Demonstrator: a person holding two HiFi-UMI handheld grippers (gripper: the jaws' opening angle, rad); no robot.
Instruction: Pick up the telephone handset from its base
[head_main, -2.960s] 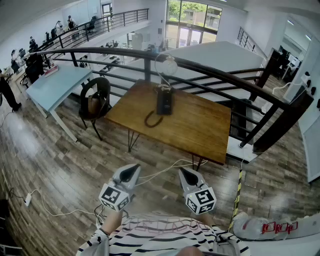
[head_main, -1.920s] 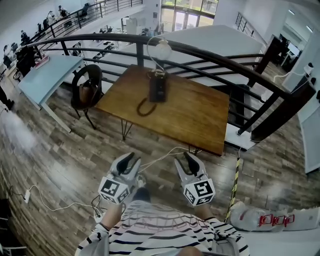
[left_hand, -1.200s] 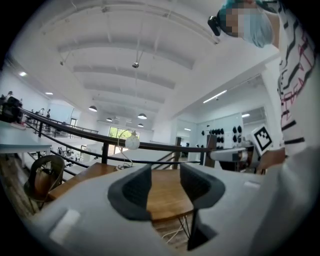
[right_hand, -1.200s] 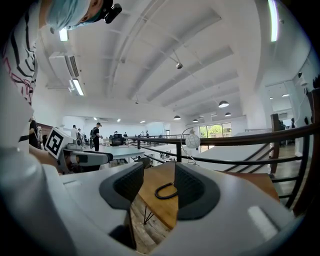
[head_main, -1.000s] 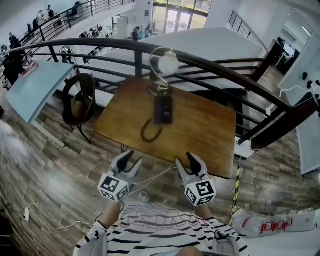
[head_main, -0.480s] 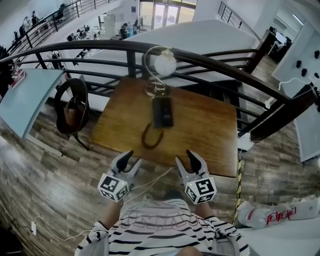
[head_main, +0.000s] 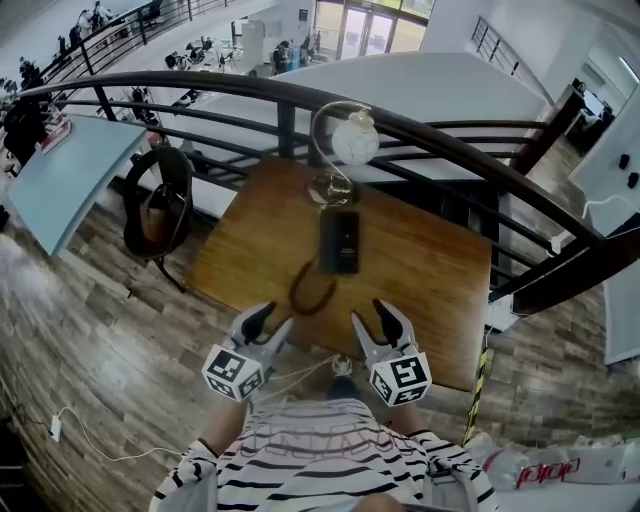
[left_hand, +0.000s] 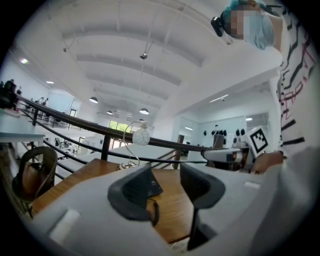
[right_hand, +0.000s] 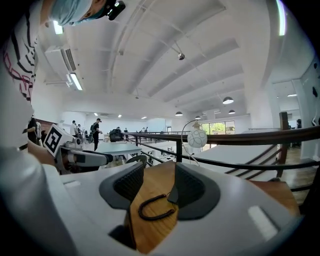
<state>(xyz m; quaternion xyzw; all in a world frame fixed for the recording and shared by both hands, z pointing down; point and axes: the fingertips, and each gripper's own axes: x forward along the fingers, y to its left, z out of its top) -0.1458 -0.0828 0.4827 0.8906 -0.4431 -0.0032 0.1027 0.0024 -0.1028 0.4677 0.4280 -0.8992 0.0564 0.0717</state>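
A black telephone (head_main: 339, 240) lies flat in the middle of a wooden table (head_main: 430, 290), its handset on the base. Its coiled black cord (head_main: 312, 292) loops towards me. Both grippers hover at the table's near edge, short of the phone. My left gripper (head_main: 268, 322) is open and empty; in the left gripper view (left_hand: 167, 182) the phone (left_hand: 154, 187) shows between its jaws, farther off. My right gripper (head_main: 375, 318) is open too; in the right gripper view (right_hand: 160, 182) the cord (right_hand: 155, 207) lies beyond its jaws, and the phone is mostly hidden.
A lamp with a round white shade (head_main: 354, 140) stands just behind the phone. A black railing (head_main: 450, 140) runs along the table's far side. A chair with a bag (head_main: 155, 210) and a light blue desk (head_main: 60, 165) stand at the left. A white cable (head_main: 300, 372) trails on the floor.
The table and phone have come closer. Both grippers have advanced from over the floor to the table's near edge. Their jaws stand the same as before.
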